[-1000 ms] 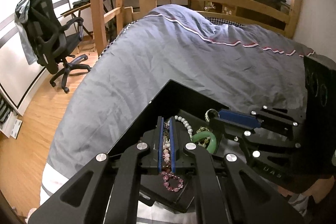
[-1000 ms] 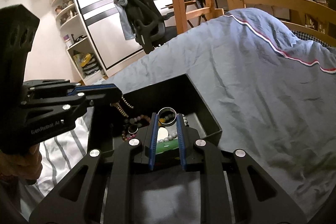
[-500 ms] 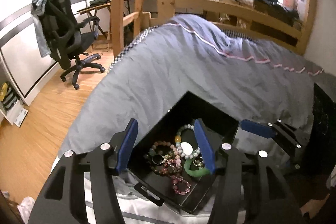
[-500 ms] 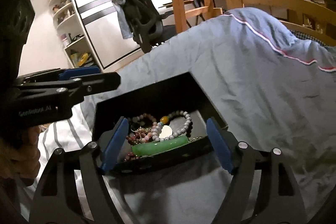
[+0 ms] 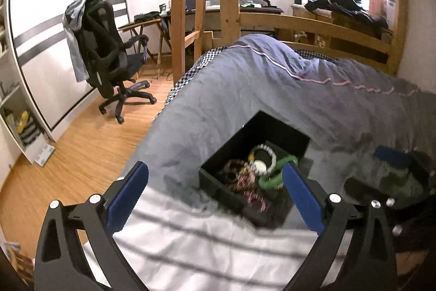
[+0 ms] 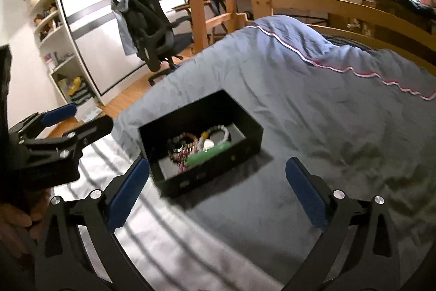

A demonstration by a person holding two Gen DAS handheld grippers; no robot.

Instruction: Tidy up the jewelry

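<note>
On the left, we are holding the left claw (image 5: 215,192) above the foot of the bed (image 5: 245,100), and its jaws have just been opening. They are now standing spread wide with nothing between the blue pads (image 5: 128,195) but the striped sheet (image 5: 212,244) below. From the right wrist view we are seeing that same left claw (image 6: 79,116) off to the left of the box (image 6: 253,132), with the hand (image 6: 16,217) wrapped around its grip.

In the middle, the black open-topped box is sitting on the grey duvet (image 6: 327,100), close to where the duvet is meeting the sheet. The jewelry is lying loose inside it in one heap: a green bangle (image 6: 208,156), a pale beaded bracelet (image 6: 222,131), a white round piece (image 6: 208,145), a reddish-pink beaded strand (image 6: 181,160) and a darker bead bracelet (image 6: 182,137). The pieces are overlapping, so we cannot tell exactly which is resting on which. Neither claw is touching the box or anything in it.

On the right, we are holding the right claw (image 6: 216,187) just short of the box's near wall, and its jaws have also just been opening. They are gaping wide and empty, with the box showing between and beyond the pads (image 6: 305,192).
</note>
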